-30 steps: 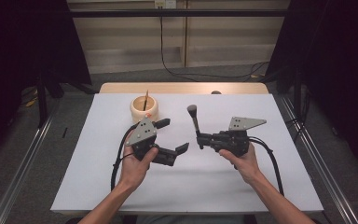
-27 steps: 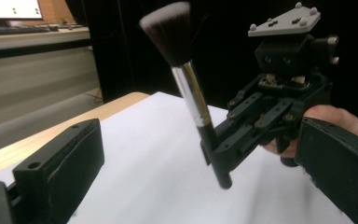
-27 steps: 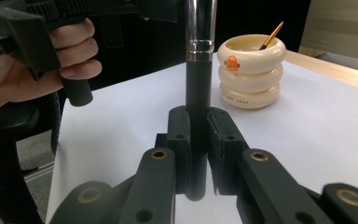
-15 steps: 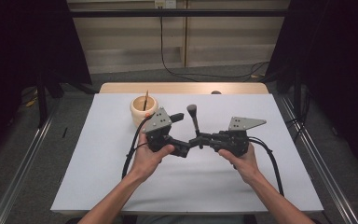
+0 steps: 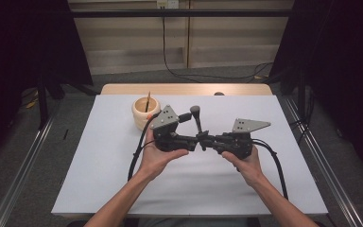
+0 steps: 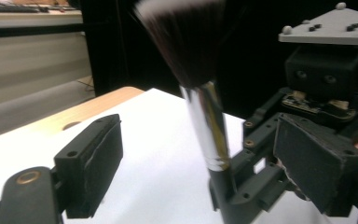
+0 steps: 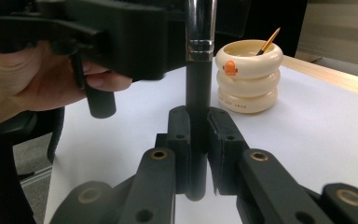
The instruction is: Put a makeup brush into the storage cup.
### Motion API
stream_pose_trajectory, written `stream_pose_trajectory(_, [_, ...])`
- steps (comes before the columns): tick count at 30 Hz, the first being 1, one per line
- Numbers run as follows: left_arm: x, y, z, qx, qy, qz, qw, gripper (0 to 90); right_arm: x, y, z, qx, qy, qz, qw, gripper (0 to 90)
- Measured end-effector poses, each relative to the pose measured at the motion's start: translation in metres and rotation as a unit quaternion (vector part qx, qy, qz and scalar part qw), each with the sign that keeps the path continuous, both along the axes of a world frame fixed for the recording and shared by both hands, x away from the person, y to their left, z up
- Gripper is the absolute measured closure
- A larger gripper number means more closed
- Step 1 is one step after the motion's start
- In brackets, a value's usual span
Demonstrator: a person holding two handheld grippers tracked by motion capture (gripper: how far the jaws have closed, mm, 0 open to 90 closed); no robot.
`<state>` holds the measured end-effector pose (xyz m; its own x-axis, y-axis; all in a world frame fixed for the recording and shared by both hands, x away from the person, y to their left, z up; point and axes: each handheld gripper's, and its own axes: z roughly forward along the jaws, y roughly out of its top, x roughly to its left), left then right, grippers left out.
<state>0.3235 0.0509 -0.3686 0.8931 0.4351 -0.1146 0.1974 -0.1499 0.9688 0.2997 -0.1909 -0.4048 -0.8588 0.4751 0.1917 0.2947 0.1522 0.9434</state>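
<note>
Upright above the desk (image 5: pixel 99 156) — brush (image 6: pixel 200 93), handle clamped tight in the right hand-held gripper (image 7: pixel 199 140). Either side of the ferrule, apart from it — jaws of the left hand-held gripper (image 6: pixel 205 154), just closing, not yet pressing. Behind, near: cream holder (image 7: pixel 248 77).

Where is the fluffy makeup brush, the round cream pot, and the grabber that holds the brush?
makeup brush (image 6: pixel 189 42), left gripper view, on its dark bristles.
cream pot (image 7: pixel 248 81), right gripper view, on its ringed side wall.
right gripper (image 7: pixel 199 135), right gripper view, between the jaws shut on the brush handle.
</note>
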Motion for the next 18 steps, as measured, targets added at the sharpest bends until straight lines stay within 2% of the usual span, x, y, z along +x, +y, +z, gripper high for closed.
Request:
stream_pose_trajectory(4, [-0.0019,0.0016,0.0014,0.002,0.000,-0.005,1.0000,23.7,0.0016,-0.0003,-0.0005,0.002,0.000,-0.002,1.0000,80.1])
stream_pose_trajectory(6, [-0.0020,0.0031,0.0022,-0.006,0.001,-0.004,1.0000,25.0,0.0018,-0.0006,-0.0009,0.000,0.000,-0.003,1.0000,80.1])
stream_pose_trajectory(11, [-0.0007,0.0048,0.0020,-0.012,0.019,-0.013,0.9997,35.2,0.0006,0.0013,-0.0009,0.001,0.000,0.000,1.0000,80.1])
stream_pose_trajectory(13, [0.0003,0.0057,0.0017,-0.012,0.020,-0.017,0.9996,37.1,0.0006,0.0021,-0.0014,-0.001,-0.002,0.000,1.0000,80.1])
stream_pose_trajectory(15, [0.0008,0.0071,0.0022,-0.013,0.020,-0.008,0.9997,43.4,0.0007,0.0022,-0.0013,-0.002,-0.001,0.002,1.0000,80.1])
stream_pose_trajectory(18, [0.0025,0.0088,0.0019,-0.015,0.029,-0.012,0.9994,52.2,0.0015,0.0007,-0.0011,-0.004,0.000,-0.002,1.0000,80.1])
